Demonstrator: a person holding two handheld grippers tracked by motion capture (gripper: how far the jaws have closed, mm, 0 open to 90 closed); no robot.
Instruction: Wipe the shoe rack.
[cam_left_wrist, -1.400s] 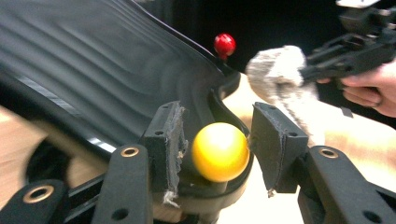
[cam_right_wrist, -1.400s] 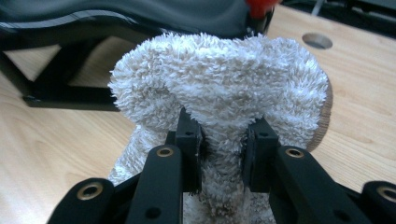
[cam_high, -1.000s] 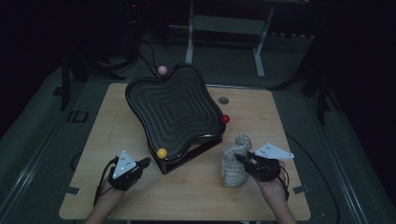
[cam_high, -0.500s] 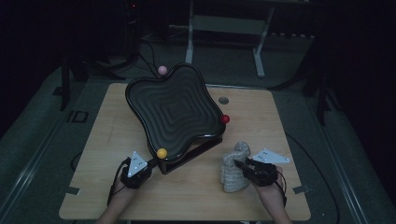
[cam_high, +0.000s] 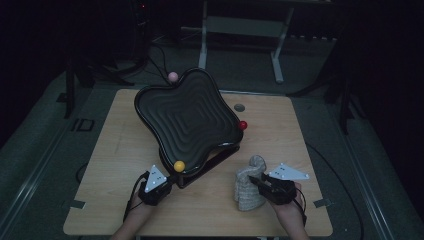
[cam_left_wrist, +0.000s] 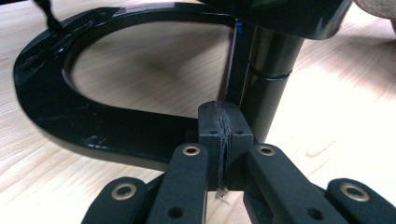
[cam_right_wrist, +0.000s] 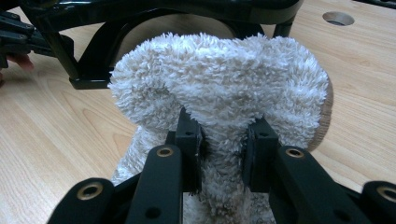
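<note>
A black wavy dish (cam_high: 187, 120) sits tilted on a black stand (cam_high: 210, 162) in the middle of the wooden table (cam_high: 300, 130). A yellow ball (cam_high: 179, 166) rests at its near rim, a red ball (cam_high: 242, 125) at its right edge and a pink ball (cam_high: 173, 76) behind it. My left gripper (cam_high: 167, 184) is shut with nothing between its pads, its tips (cam_left_wrist: 225, 135) right against the stand's post (cam_left_wrist: 264, 88) and curved base (cam_left_wrist: 56, 107). My right gripper (cam_high: 256, 181) is shut on a fluffy cream towel (cam_high: 247, 187), which bulges above the jaws (cam_right_wrist: 219, 84).
A round hole (cam_high: 239, 107) lies in the tabletop behind the dish. Past the table's far edge stand a metal frame (cam_high: 240, 30) and cables on the dark floor. Bare wood stretches to the left (cam_high: 115, 150) of the stand.
My left gripper has moved right along the table to the stand's base under the yellow ball. My right gripper has kept hold of the towel, shifting slightly.
</note>
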